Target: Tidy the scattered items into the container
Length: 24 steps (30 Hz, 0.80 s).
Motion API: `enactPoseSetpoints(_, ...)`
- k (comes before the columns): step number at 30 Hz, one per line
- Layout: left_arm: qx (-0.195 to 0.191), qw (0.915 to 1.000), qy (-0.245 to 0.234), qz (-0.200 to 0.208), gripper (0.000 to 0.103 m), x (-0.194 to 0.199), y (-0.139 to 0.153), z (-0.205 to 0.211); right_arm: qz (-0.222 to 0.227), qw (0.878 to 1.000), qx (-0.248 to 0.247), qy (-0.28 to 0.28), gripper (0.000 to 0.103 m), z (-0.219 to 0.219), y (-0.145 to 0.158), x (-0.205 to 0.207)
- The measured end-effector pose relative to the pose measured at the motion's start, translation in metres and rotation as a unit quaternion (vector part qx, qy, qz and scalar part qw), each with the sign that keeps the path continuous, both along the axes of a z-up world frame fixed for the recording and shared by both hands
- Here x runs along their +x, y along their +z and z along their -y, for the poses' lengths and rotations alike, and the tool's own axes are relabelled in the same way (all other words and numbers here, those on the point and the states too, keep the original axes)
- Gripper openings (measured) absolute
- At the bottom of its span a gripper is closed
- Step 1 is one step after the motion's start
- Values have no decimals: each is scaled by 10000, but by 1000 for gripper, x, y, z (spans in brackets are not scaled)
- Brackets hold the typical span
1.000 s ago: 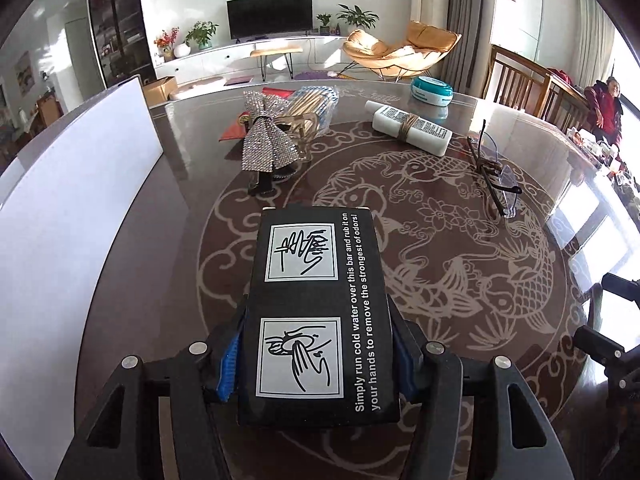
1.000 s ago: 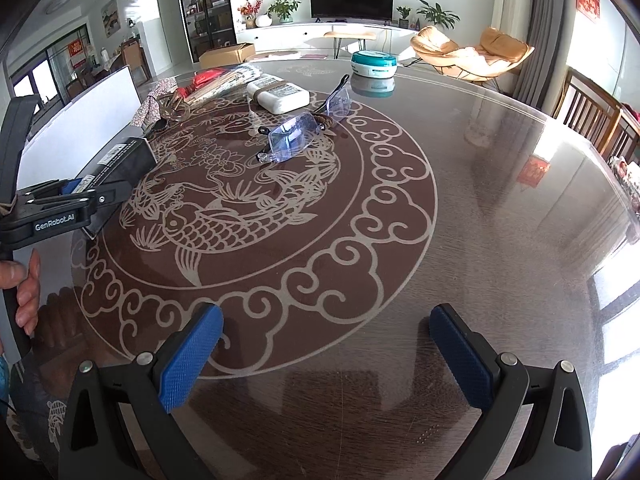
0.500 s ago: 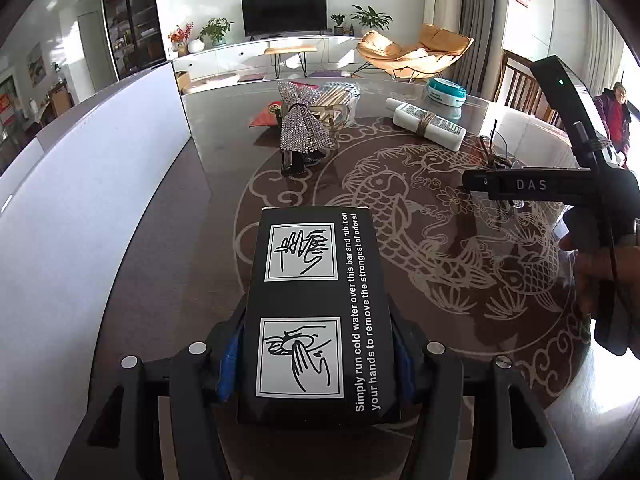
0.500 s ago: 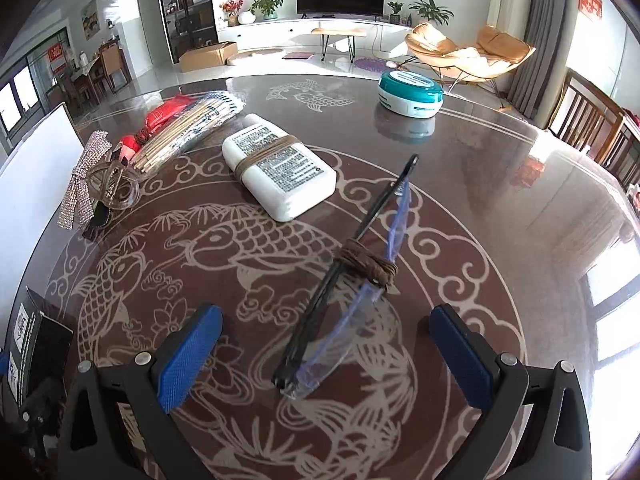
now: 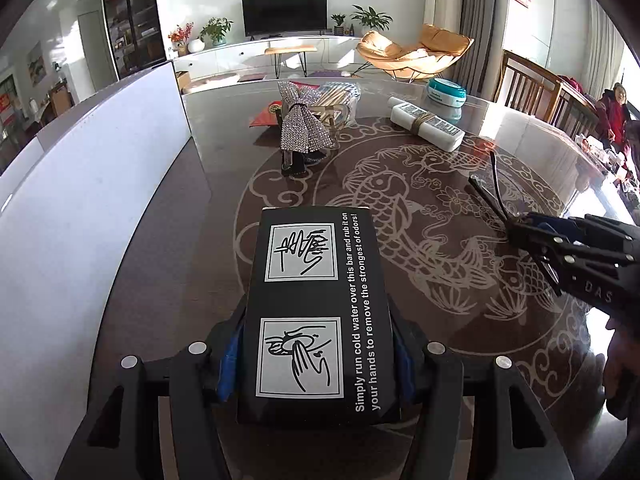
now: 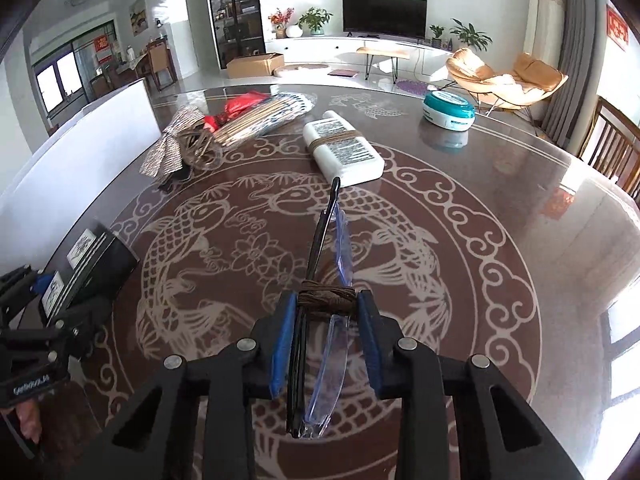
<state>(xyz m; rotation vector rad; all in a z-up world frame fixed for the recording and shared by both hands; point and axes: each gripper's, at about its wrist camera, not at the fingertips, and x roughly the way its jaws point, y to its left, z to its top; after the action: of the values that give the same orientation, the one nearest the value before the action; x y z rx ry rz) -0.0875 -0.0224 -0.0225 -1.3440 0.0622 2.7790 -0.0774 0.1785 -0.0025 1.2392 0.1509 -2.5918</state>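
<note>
Both tools grip: glasses (image 6: 320, 320) point lengthwise forward.

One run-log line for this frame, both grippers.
left gripper: shut on black box | right gripper: jaws closed around folded glasses | white container: left of table, nothing placed yet

Home living room: television (image 5: 285, 14), lounge chair (image 5: 416, 50).

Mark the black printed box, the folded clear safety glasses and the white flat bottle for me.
Black printed box (image 5: 316, 312): left wrist view, top face.
Folded clear safety glasses (image 6: 329, 344): right wrist view, lens.
White flat bottle (image 6: 344, 152): right wrist view, label.
</note>
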Motion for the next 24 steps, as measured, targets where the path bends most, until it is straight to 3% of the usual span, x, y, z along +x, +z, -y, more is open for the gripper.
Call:
enactPoseSetpoints(3,-8,10000,1,-2,60,0,0,0,-5,9994,-3,338,32,9,-1,48)
enactPoseSetpoints(6,4,10000,32,2,60,2,0,0,-37,9993,137,341,32,13,-2,76)
enactPoseSetpoints(13,20,10000,42,-3,60,52,0,1,2,10000,-8,39,34,-1,-3,83)
enactPoseSetpoints(14,6,10000,69,2,63,55,0,2,-1,10000,24,23,35,-1,-3,84)
enactPoseSetpoints(15,-19,9999,141,39,77,54,-2,3,-7,10000,67,43,37,0,-3,84)
enactPoseSetpoints(16,-7,9996,240,118,89,52,-4,6,-16,9999,135,71,41,2,-2,85)
enactPoseSetpoints(17,79,9994,289,172,99,50,-6,10,-38,9997,240,31,53,3,-1,85)
enactPoseSetpoints(19,96,9994,295,171,100,49,-7,9,8,9996,276,-89,73,0,-3,84)
enactPoseSetpoints(24,-8,9995,247,203,103,48,-9,5,93,9998,105,-137,76,-7,-3,82)
